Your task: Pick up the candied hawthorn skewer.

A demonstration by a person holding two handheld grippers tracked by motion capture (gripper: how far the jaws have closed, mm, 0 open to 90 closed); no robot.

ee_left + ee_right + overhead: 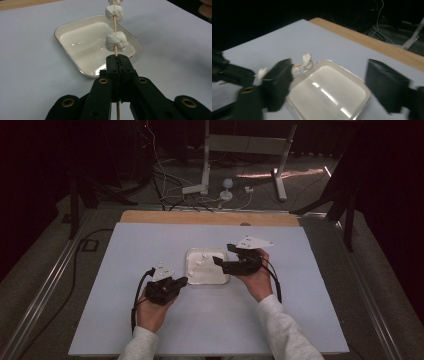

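- The left gripper (181,281) sits lower left of centre in the high view, its jaws closed tight on a thin wooden skewer (115,25).
- In the left gripper view the skewer rises from between the clamped jaws at centre frame and runs to the top edge, out over the tray.
- White marshmallows are threaded on the skewer: one (116,41) just above the jaw tips, a second (113,12) higher up, and a third cut off by the top edge.
- The white tray (207,266) lies on the pale table sheet (125,250) at the middle of the high view, between the two grippers; its shallow basin looks glossy and holds nothing else I can make out.
- The right gripper (216,259) is right of centre in the high view, its tips over the tray's right part.
- In the right gripper view its jaws stand wide apart, one at lower left and one at right, blurred, with the tray (329,92) between them and nothing gripped.
- That view also shows the skewer (298,65) at left of centre, its marshmallows beside the tray's far left rim, and the left gripper (253,76) at the left edge.
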